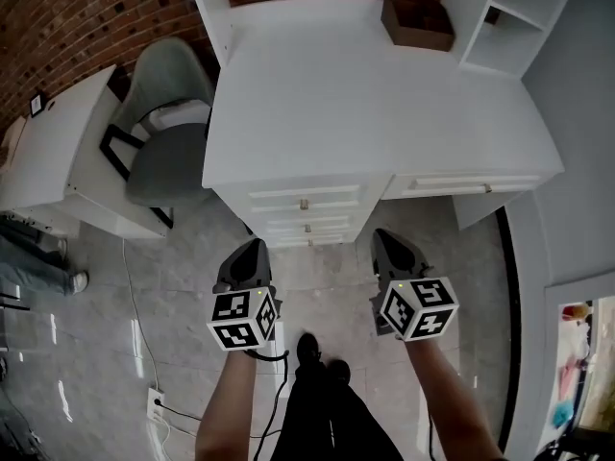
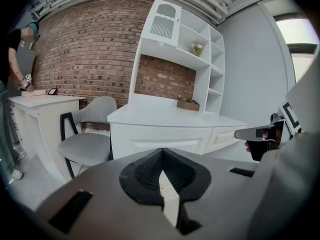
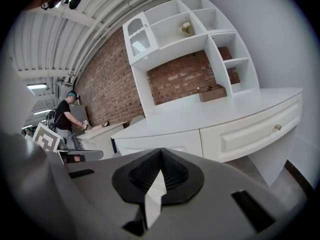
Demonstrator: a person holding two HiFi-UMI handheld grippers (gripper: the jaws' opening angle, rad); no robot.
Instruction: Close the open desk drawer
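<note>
A white desk (image 1: 365, 94) stands in front of me, with a stack of drawers (image 1: 306, 211) under its middle. A wide drawer (image 1: 466, 184) with a small knob sits under its right part and shows in the right gripper view (image 3: 250, 130). Its front shows just past the top's edge; how far out it stands I cannot tell. My left gripper (image 1: 252, 245) hangs over the floor just short of the drawer stack, jaws together and empty (image 2: 161, 151). My right gripper (image 1: 382, 235) is level with it, below the gap between the stack and the wide drawer, also shut on nothing (image 3: 160, 151).
A grey chair (image 1: 168, 152) stands left of the desk, beside a second white table (image 1: 67, 152). On the desk are a brown box (image 1: 418, 22) and a white shelf unit (image 1: 509, 17). A cable and power strip (image 1: 157, 406) lie on the tiled floor. A person (image 3: 65, 115) stands far left.
</note>
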